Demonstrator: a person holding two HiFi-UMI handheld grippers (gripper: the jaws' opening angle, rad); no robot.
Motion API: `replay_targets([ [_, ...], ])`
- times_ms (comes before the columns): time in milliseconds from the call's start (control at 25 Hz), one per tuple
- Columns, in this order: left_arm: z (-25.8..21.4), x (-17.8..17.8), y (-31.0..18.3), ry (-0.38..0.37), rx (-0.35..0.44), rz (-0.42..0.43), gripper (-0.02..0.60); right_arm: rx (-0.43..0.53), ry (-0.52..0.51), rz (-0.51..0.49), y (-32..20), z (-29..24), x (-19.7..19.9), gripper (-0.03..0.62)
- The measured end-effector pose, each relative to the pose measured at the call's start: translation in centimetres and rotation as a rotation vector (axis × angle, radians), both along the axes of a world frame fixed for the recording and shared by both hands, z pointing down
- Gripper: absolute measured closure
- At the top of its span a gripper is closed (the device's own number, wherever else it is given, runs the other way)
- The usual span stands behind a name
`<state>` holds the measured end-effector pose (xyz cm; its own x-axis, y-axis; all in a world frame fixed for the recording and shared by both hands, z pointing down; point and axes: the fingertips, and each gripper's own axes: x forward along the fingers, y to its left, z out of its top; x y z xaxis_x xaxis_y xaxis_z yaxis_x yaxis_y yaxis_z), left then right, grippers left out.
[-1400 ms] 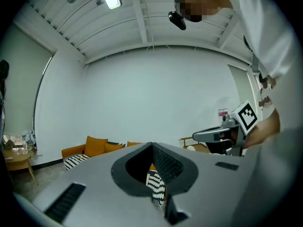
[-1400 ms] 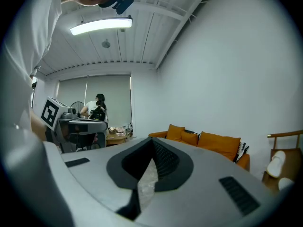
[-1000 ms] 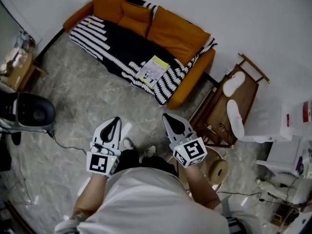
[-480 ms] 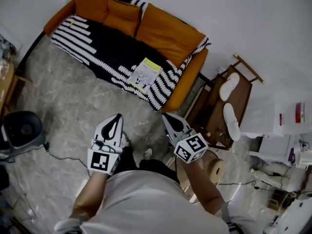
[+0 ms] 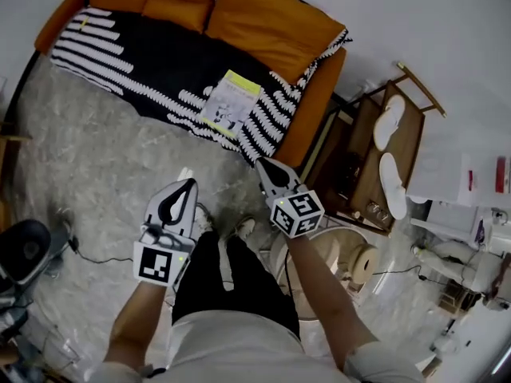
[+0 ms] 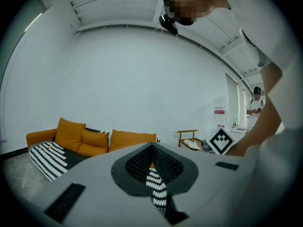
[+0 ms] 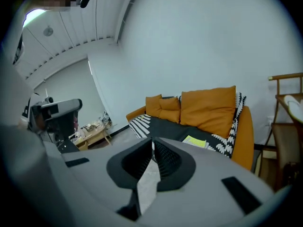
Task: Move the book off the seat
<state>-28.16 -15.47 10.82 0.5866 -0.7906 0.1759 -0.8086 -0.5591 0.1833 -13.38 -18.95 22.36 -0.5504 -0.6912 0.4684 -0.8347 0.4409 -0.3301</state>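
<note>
Both grippers are being held with jaws pinched together and nothing gripped, left gripper [image 5: 187, 185] and right gripper [image 5: 263, 166]. The book [image 5: 230, 100] is being left lying on the striped blanket [image 5: 136, 54] over the orange sofa [image 5: 271, 22] seat, well ahead of both tips and nearer the right one

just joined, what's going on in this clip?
A person stands facing an orange sofa with a two-jaw gripper in each hand. The book with a yellow-green edge lies flat on the black-and-white striped blanket that covers the seat, toward the right end in the head view. The left gripper and right gripper are both shut and empty, held out in front of the person and short of the sofa. Nothing touches the book yet, so it hasn't been moved off the seat.
</note>
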Motion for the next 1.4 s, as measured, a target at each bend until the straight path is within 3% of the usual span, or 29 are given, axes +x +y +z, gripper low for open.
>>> replay_targets([
  [240,8.0,1.3,-3.8,-0.011,-0.034,-0.013,0.566,-0.085,-0.032,0.031,-5.8,13.3,1.5,0.571],
  [440,14.1,2.3,-2.5,-0.009,-0.122,-0.030,0.566,-0.180,-0.031,0.002,-7.5,23.5,1.8,0.553],
  [520,16.5,1.9,-1.8,-0.024,-0.152,-0.014,0.566,-0.209,-0.052,0.021,-8.8,26.5,1.9,0.511],
  [720,21.0,0.0,-1.5,-0.052,-0.196,-0.026,0.566,-0.258,-0.011,0.035,-11.8,33.6,2.1,0.489],
  [920,23.5,-0.8,-2.6,-0.048,-0.194,-0.045,0.566,-0.318,-0.047,0.084,-13.8,38.1,2.6,0.423],
  [1160,24.2,-0.3,-4.6,-0.034,-0.158,-0.023,0.566,-0.383,-0.013,0.103,-15.8,41.4,2.5,0.388],
  [1240,24.4,-0.5,-4.9,-0.035,-0.155,-0.021,0.566,-0.429,-0.030,0.124,-16.1,42.6,2.4,0.356],
  [1400,25.5,-1.4,-4.9,-0.049,-0.174,-0.030,0.566,-0.473,-0.103,0.180,-17.1,44.6,2.0,0.352],
])
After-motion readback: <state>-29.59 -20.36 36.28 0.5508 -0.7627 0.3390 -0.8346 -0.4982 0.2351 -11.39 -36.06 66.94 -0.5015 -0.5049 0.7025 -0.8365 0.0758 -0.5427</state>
